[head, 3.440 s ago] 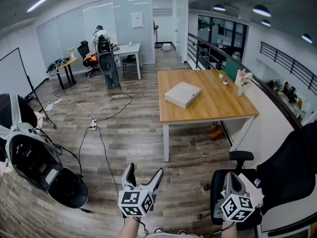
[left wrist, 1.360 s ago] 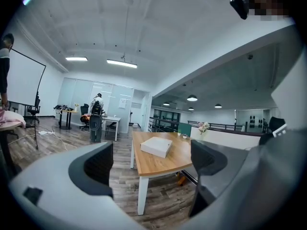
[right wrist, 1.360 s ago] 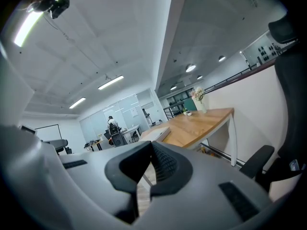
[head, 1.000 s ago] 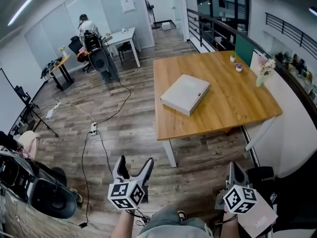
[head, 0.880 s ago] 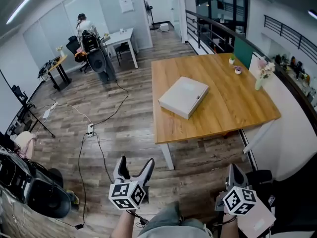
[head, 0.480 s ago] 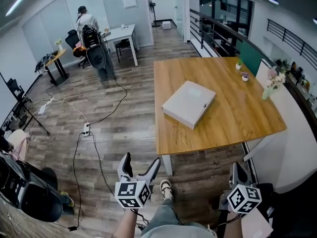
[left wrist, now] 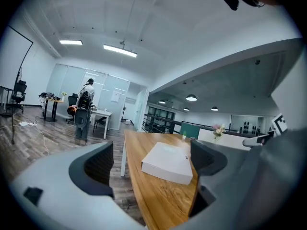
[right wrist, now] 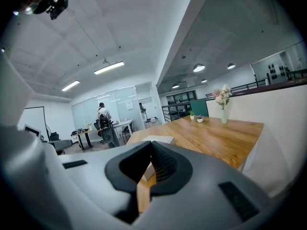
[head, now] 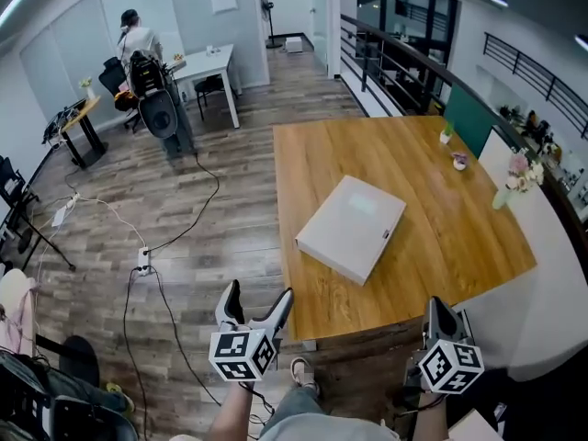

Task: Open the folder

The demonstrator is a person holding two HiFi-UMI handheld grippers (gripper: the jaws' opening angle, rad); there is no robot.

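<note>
1. Two grippers are held low, short of the table's near edge. The left gripper (head: 258, 294) has its jaws spread wide and empty. The right gripper (head: 437, 309) has its jaws pressed together on nothing.
2. One white folder (head: 351, 227) lies closed and flat on the wooden table (head: 312, 154), well apart from both grippers.
3. One flower vase (head: 513, 180) stands near the table's right edge.
4. Across the plank floor (head: 211, 219), one person (head: 133, 37) stands at a far desk.
</note>
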